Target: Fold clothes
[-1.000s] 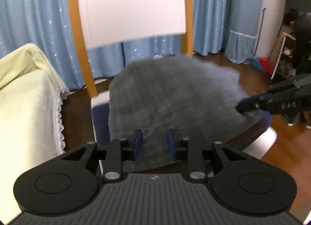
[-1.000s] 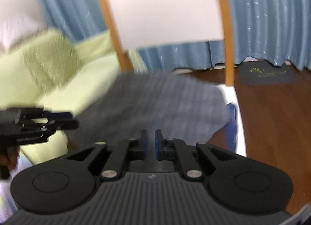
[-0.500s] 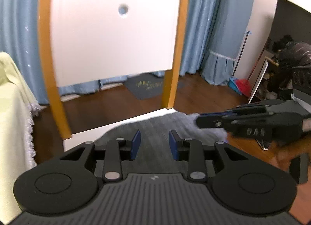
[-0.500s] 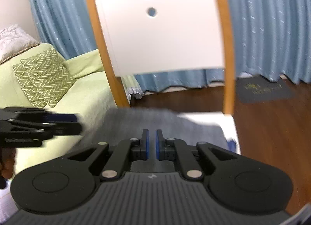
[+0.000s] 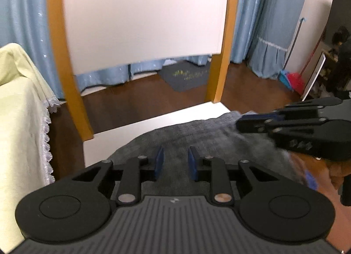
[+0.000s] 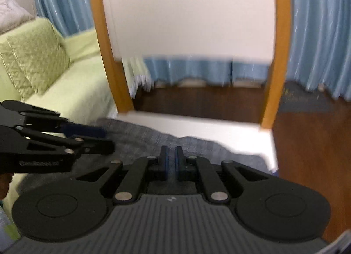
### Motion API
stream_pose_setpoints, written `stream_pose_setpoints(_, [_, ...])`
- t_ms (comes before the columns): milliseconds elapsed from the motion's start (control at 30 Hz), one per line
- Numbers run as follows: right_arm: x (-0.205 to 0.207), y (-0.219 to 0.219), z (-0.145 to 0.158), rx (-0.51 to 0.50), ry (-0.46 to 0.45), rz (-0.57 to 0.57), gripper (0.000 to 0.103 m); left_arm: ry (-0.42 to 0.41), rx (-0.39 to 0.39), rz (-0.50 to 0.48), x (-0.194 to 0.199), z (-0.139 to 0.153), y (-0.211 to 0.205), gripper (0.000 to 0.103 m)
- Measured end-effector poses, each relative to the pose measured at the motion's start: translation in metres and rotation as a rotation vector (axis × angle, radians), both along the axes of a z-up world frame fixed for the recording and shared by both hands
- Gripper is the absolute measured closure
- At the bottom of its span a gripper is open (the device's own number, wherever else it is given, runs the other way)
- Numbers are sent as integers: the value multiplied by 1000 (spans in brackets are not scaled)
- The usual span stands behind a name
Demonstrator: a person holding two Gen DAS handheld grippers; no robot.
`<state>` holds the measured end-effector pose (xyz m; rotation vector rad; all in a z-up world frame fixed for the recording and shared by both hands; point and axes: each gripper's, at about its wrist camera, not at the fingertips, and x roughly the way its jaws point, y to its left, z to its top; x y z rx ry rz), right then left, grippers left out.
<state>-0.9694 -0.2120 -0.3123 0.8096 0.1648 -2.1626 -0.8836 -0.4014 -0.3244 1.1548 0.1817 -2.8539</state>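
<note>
A dark grey cloth (image 5: 197, 135) lies over the white seat (image 5: 153, 126) of a chair. My left gripper (image 5: 175, 163) is open just above the cloth's near part, nothing between its blue pads. My right gripper (image 6: 170, 161) has its jaws nearly closed with a thin gap, low over the same cloth (image 6: 140, 135); no fabric shows between the pads. Each gripper shows in the other's view: the right one (image 5: 250, 122) at the cloth's right edge, the left one (image 6: 96, 137) at its left side.
The chair has a white back panel (image 5: 142, 19) and orange wooden posts (image 5: 221, 56). A light green sofa (image 6: 61, 91) stands to the left. Blue curtains (image 6: 318, 34), dark wood floor (image 5: 142, 98), a grey mat (image 5: 186, 76) and a red dustpan (image 5: 296, 80) lie beyond.
Both grippers have come down low over the cloth and closer to the chair back. The cloth, first spread wide and raised, now lies on the seat. The right gripper stays nearly closed.
</note>
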Motion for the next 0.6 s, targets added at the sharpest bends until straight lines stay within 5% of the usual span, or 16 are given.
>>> stream_pose_setpoints(167, [12, 12, -25, 60, -55, -37, 98, -45, -2, 78, 2, -31, -10, 62])
stream_pose_setpoints(433, [39, 49, 4, 8, -23, -61, 93, -39, 1, 50, 63, 8, 16, 66])
stream_pose_setpoints(600, [82, 60, -12, 78, -62, 6, 93, -78, -45, 29, 84, -15, 40, 62])
